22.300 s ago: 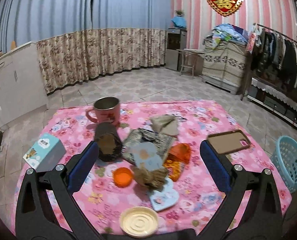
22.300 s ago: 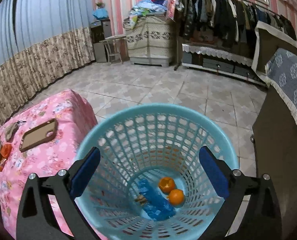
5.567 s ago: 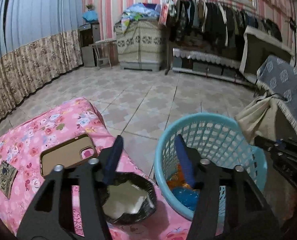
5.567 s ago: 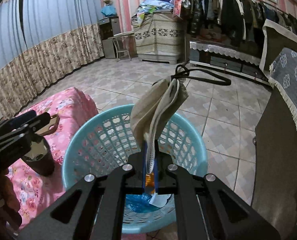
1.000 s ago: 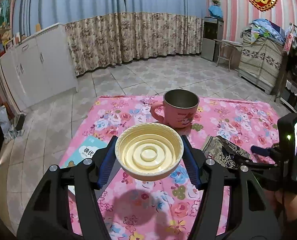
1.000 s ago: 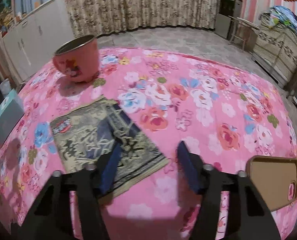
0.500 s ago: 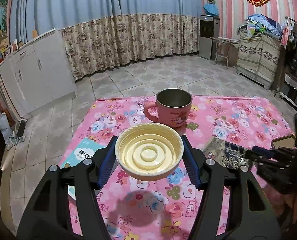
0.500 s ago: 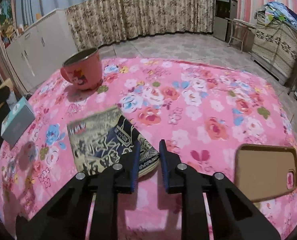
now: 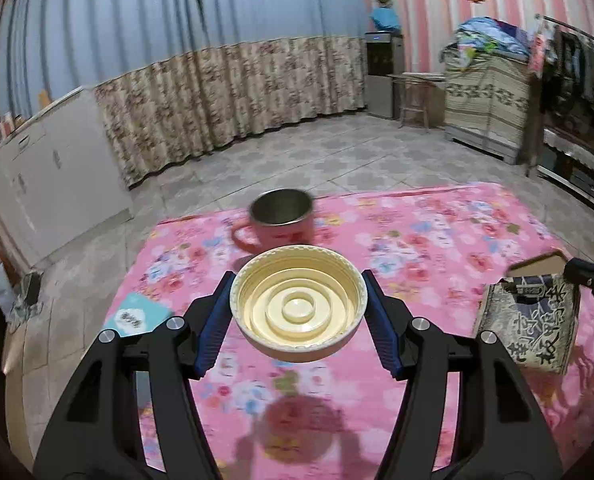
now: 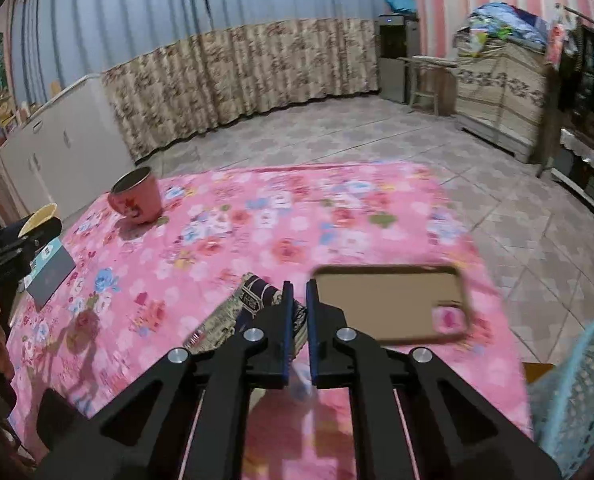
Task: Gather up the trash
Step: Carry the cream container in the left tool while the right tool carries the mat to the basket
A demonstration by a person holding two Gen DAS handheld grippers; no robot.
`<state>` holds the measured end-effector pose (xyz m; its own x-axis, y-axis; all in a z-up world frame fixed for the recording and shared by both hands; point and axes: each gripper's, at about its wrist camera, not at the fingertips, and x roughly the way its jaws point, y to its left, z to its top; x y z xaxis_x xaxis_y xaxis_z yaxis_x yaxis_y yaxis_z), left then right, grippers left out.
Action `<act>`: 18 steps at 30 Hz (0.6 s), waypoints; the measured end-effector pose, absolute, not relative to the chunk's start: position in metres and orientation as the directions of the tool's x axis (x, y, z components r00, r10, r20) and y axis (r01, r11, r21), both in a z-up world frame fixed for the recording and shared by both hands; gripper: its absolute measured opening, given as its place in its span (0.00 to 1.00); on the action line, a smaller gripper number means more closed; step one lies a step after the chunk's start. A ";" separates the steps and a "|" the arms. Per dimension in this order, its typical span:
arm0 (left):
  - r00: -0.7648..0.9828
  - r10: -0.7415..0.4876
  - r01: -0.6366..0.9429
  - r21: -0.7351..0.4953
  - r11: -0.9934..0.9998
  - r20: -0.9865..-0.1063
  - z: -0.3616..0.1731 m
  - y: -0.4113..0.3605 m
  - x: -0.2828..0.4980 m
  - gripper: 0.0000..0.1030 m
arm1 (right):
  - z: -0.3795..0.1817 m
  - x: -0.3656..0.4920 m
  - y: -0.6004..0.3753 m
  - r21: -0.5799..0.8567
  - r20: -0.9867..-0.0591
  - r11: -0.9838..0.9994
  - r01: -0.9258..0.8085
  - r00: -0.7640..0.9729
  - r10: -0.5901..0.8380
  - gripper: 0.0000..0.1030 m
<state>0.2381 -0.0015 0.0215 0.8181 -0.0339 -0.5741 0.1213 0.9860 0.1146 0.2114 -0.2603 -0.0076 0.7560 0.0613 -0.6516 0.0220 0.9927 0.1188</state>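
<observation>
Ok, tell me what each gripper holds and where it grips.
Left gripper clamps the cream lid across its rim. Right gripper pinches the patterned wrapper at its top edge.

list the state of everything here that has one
left gripper: shut on the lid
lid: held above the table, hollow side up
right gripper: shut on the wrapper
wrapper: lifted, hanging from the right gripper
mug: upright, looks empty
phone: lying flat, back up
basket: upright beside the table; contents hidden
box: closed

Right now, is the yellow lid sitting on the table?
No, the yellow lid is clamped between the left gripper fingers and held above the pink tablecloth, with its shadow on the cloth below.
</observation>
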 end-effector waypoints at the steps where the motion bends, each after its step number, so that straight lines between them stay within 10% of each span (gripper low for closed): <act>1: 0.819 -0.045 0.136 0.118 0.984 -0.573 0.021 -0.009 0.235 0.59 | -0.005 0.203 -0.270 0.117 -0.647 0.993 0.036 0.761 0.049 0.06; 18: 0.793 -0.269 0.358 0.062 0.932 -0.546 0.046 -0.154 0.183 0.59 | 0.050 0.092 -0.416 0.154 -0.538 0.950 0.271 0.829 -0.149 0.04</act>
